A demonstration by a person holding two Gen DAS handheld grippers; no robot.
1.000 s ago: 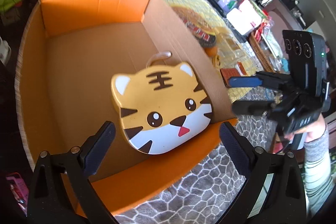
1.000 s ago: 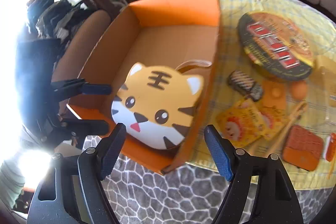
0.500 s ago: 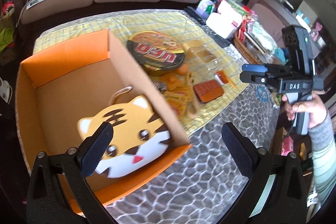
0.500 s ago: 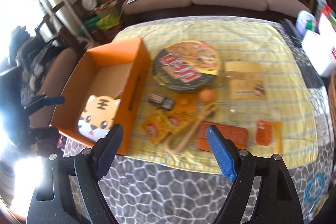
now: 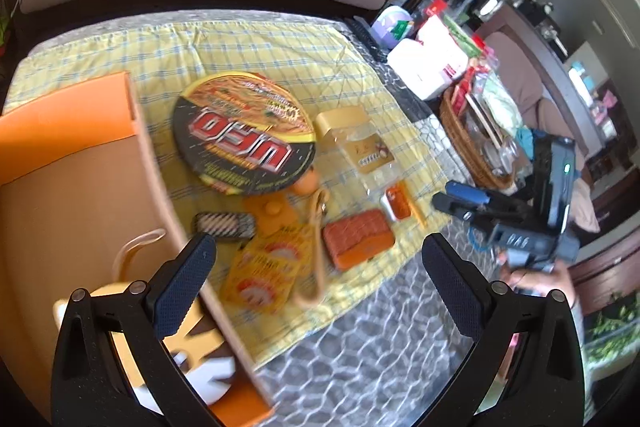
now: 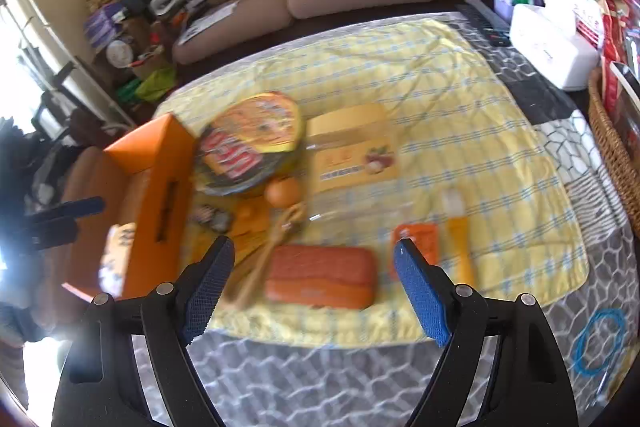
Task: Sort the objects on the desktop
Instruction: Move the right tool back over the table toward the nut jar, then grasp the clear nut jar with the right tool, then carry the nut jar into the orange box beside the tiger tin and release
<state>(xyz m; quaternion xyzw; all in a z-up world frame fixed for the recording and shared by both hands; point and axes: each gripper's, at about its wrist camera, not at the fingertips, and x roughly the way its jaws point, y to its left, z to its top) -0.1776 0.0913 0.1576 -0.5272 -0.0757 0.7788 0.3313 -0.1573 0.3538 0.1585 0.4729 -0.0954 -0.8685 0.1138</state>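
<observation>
Both grippers' jaws stand apart, empty: left gripper (image 5: 320, 263), right gripper (image 6: 314, 275). Only the left view shows the tiger toy (image 5: 188, 343) clearly, inside the orange box (image 5: 72, 155). The noodle bowl (image 5: 244, 139) reads "UFO".

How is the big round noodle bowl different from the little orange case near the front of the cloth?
The noodle bowl is round and much bigger; the orange case is a small rounded rectangle. The bowl's lid is black with red letters and a noodle picture; the case is plain orange with a woven-looking top. The bowl sits beside the box, the case nearer the cloth's front edge. Both lie flat on the cloth.
</observation>
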